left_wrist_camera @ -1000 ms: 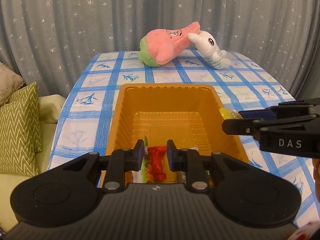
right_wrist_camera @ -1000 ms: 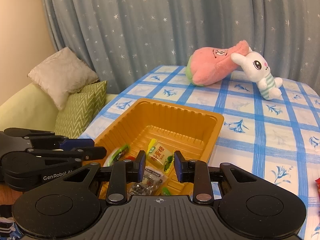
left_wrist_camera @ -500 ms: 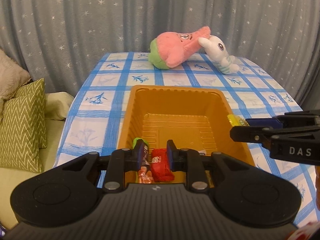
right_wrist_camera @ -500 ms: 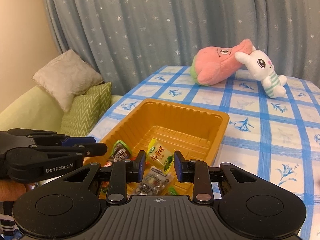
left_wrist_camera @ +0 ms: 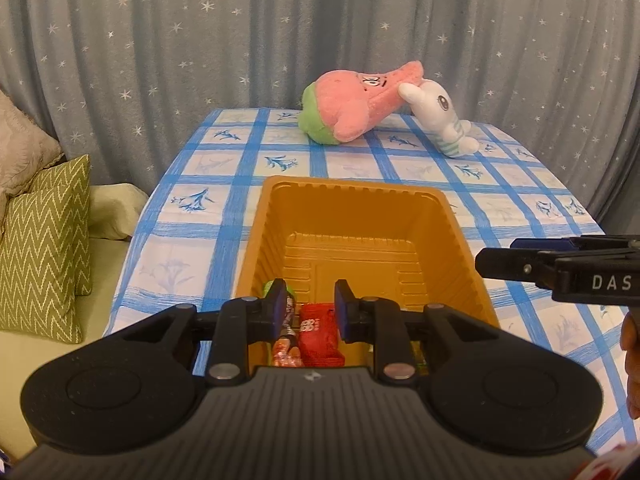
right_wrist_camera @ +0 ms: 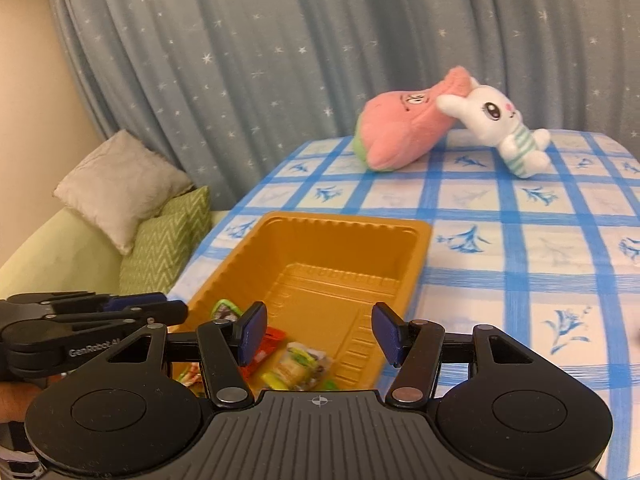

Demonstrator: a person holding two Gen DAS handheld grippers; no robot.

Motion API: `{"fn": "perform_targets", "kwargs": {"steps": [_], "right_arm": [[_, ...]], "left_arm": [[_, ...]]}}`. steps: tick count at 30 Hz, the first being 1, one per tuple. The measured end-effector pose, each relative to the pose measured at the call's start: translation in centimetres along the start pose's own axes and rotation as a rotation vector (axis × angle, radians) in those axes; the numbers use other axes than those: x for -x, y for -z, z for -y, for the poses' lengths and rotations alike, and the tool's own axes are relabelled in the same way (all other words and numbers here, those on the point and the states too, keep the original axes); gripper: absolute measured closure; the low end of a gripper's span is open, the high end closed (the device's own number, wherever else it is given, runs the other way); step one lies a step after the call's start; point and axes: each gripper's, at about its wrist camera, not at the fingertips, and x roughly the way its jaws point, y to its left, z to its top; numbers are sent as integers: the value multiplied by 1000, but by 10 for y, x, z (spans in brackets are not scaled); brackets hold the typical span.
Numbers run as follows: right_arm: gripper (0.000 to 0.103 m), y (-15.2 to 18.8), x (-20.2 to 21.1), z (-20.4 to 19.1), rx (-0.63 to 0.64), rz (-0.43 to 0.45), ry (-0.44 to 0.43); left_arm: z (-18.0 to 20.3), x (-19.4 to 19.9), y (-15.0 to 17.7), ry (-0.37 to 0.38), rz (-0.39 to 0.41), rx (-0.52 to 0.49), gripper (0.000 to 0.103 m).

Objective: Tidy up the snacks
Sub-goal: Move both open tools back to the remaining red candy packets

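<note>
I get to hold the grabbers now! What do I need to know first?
Left gripper: part open, holding nothing, above the near end of the orange tray.
Right gripper: wide open, empty, also over the tray.
Snacks lie loose in the tray's near end: a red packet and a yellow-green packet, among others.
A red wrapper shows at the left view's bottom corner, outside the tray; probably that goes in next.

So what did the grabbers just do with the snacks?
The right gripper opened its jaws wide and let go of the yellow-green snack packet, which now lies in the orange tray. The left gripper pulled back a little, jaws still apart over the red packet. The tray, the pink plush and the white bunny stayed put.
</note>
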Motion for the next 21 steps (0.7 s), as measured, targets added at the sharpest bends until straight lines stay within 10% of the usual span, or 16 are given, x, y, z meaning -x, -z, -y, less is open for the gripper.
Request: {"fn": "perform_targets", "kwargs": {"steps": [21], "right_arm": [[45, 11, 75, 91, -50, 72, 252]], "left_arm": [[112, -11, -17, 216, 17, -77, 71]]}}
